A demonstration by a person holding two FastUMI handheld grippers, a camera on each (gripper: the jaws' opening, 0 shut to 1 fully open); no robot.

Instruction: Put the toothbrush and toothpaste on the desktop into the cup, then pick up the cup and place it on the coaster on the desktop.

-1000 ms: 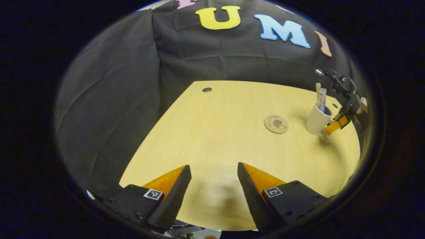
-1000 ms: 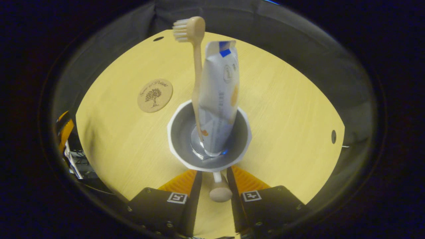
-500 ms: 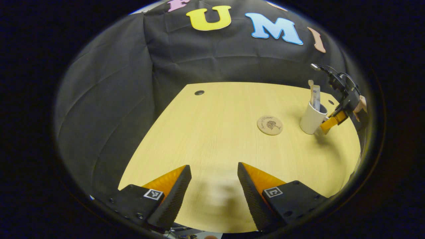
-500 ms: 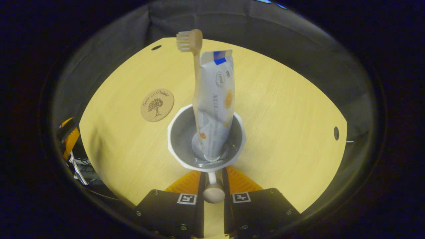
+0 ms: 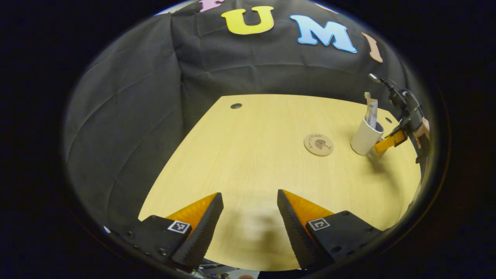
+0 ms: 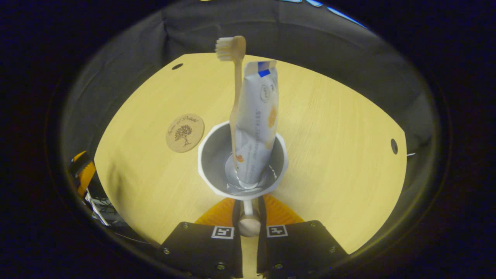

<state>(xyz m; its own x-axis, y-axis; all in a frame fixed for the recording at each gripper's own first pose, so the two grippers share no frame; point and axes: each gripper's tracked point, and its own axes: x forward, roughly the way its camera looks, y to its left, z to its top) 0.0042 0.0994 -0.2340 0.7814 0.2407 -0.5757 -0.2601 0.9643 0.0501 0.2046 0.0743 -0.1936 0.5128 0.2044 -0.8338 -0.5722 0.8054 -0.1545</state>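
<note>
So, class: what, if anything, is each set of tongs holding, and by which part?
The right tongs grip the cup by its handle. The left tongs are open, holding nothing.

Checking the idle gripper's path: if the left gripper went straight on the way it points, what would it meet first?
Probably the bare desktop: the open left gripper points at empty wood. The coaster and cup lie off to its right.

Hidden and unclear parts

In the right gripper view the cup (image 6: 217, 176) wall hides the lower ends of the toothbrush (image 6: 235, 112) and toothpaste (image 6: 256, 128). In the left gripper view the coaster (image 5: 318, 144) print is too small to tell, and the desktop (image 5: 252, 228) between the near fingers is blurred.
</note>
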